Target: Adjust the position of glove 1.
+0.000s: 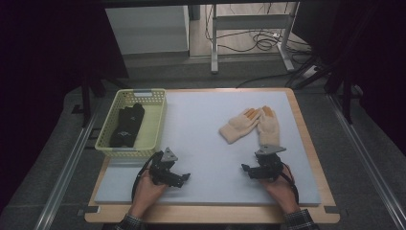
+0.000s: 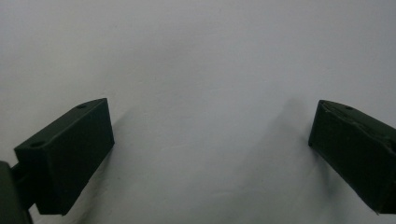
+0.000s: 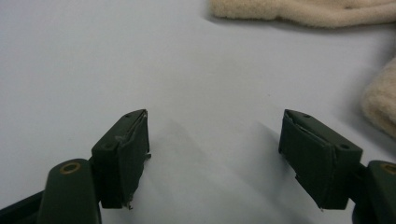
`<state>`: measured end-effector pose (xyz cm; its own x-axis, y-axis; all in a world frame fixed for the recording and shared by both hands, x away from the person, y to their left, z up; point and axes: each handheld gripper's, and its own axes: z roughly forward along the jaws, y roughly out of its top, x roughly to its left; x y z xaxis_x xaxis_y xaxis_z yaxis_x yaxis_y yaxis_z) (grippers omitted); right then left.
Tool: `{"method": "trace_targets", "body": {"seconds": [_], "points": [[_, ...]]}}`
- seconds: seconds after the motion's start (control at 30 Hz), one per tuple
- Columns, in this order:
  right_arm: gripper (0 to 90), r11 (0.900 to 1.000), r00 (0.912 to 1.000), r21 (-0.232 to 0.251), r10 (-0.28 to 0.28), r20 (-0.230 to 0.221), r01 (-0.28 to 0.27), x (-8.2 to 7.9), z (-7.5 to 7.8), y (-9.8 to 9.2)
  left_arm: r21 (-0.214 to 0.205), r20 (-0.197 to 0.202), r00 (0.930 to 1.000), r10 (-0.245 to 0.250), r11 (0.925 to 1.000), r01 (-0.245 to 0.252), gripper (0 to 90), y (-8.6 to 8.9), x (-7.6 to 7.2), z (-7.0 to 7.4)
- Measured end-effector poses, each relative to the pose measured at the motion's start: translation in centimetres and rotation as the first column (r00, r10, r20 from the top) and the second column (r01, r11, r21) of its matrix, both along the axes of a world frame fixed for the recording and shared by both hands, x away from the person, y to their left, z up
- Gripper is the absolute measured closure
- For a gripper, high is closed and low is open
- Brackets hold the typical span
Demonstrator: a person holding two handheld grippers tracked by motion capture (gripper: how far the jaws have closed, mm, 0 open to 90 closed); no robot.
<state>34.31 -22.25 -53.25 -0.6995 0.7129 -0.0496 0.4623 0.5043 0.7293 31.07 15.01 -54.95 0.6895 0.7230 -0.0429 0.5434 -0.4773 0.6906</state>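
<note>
Yellow basket point(image 1: 155, 120) at worktop point(image 1: 206, 143) left holds what appear to be dark gloves point(image 1: 127, 125). Left hand-held gripper point(image 1: 184, 177): released, jaws wide over bare mat. Right hand-held gripper point(image 1: 245, 168): released, empty, just short of the cream gloves point(image 1: 251, 124).

You're in a lab or test bay, not a home. Dark curtains point(image 1: 45, 43) hang at both sides, aluminium rails point(image 1: 67, 167) run along the floor past the tabletop point(image 1: 306, 139), and loose cables point(image 1: 261, 40) trail under a metal desk frame point(image 1: 249, 21) behind. The tabletop carries a plain grey foam mat point(image 1: 201, 139), staged for recording.
</note>
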Motion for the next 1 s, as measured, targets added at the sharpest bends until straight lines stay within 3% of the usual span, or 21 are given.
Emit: {"method": "trace_targets", "body": {"seconds": [0.27, 0.47, 0.67, 0.87, 1.0], "points": [[23.8, 0.9998, 0.9998, 0.004, -0.019, -0.012, 0.019, -0.1, 0.1, 0.1, -0.001, 0.005, 1.0, 0.003, 1.0, -0.003, 0.4, 0.0, 0.0, 0.0], [24.0, 0.9986, 0.9986, 0.025, -0.045, -0.026, 0.046, 0.8, 0.6, 0.3, -0.001, 0.007, 1.0, 0.003, 1.0, -0.003, 0.6, 0.0, -0.1, 0.0], [26.4, 0.9967, 0.9969, 0.021, -0.079, 0.004, 0.079, 2.8, 2.1, 1.2, -0.002, 0.007, 1.0, 0.004, 1.0, -0.004, 0.7, 0.0, -0.1, 0.0], [28.7, 0.9948, 0.995, 0.03, -0.096, -0.024, 0.097, 5.8, 2.7, 1.9, -0.002, 0.007, 1.0, 0.004, 1.0, -0.004, 0.7, 0.0, -0.1, 0.0], [29.5, 0.9928, 0.9931, 0.029, -0.116, -0.018, 0.117, 7.7, 2.7, 2.3, -0.002, 0.008, 1.0, 0.004, 1.0, -0.004, 0.7, 0.0, -0.1, 0.0]]}}
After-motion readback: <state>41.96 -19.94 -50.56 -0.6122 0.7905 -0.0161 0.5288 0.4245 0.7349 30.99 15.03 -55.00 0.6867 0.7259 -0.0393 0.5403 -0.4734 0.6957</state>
